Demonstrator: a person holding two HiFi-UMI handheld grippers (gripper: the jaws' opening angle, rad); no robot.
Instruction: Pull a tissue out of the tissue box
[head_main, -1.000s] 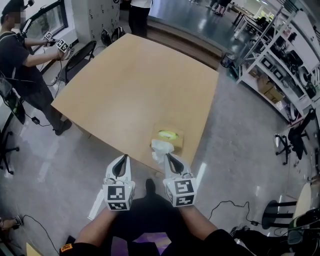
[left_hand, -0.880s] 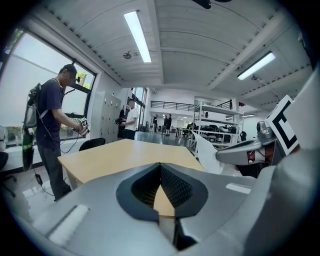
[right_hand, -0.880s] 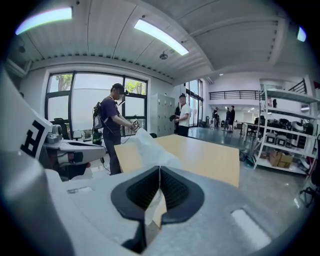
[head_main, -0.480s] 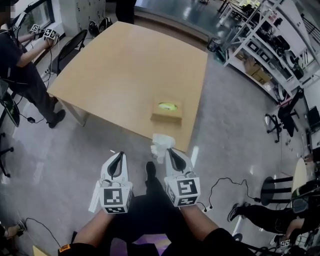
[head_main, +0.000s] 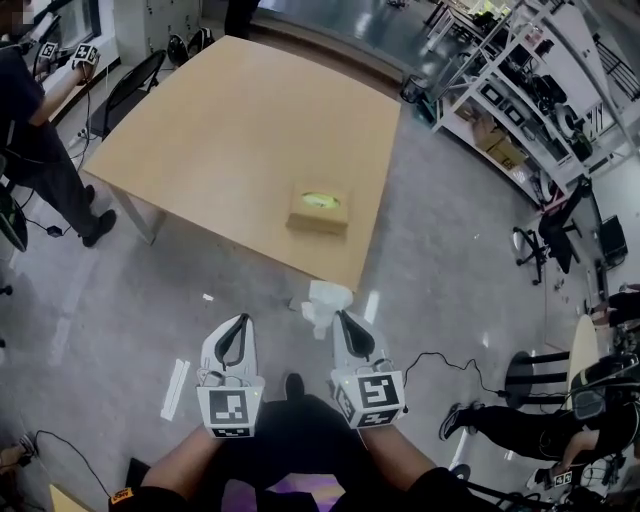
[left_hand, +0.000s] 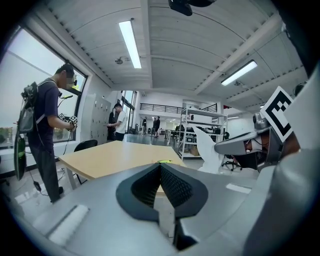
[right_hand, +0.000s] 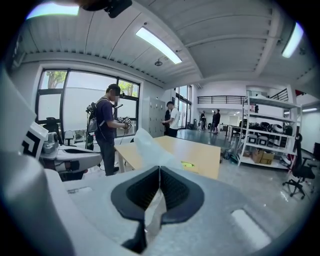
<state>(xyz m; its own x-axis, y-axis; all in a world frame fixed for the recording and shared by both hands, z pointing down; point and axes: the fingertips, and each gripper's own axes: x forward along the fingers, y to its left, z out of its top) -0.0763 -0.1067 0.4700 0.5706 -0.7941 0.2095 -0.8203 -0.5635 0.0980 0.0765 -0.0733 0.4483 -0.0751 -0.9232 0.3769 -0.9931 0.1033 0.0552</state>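
Note:
The brown tissue box (head_main: 319, 210) with a yellow-green opening lies near the front edge of the wooden table (head_main: 220, 120). A white tissue (head_main: 325, 302) hangs in the air over the floor, well clear of the box, and my right gripper (head_main: 338, 318) is shut on it. In the right gripper view the tissue (right_hand: 148, 146) sticks up past the closed jaws of the right gripper (right_hand: 159, 169), with the box (right_hand: 188, 164) far off on the table. My left gripper (head_main: 241, 322) is beside it, shut and empty; in its own view the left gripper (left_hand: 160, 165) holds nothing, and the tissue (left_hand: 207, 150) shows to its right.
A person (head_main: 30, 120) holding marker-cube grippers stands at the table's left, by a black chair (head_main: 128, 90). Metal shelves (head_main: 510, 100) line the right side. An office chair (head_main: 545, 235), a stool (head_main: 530, 375) and a cable (head_main: 440, 365) are on the grey floor.
Both grippers have drawn back from the table together, carrying the tissue away from the box. The table and box now sit farther off in the head view.

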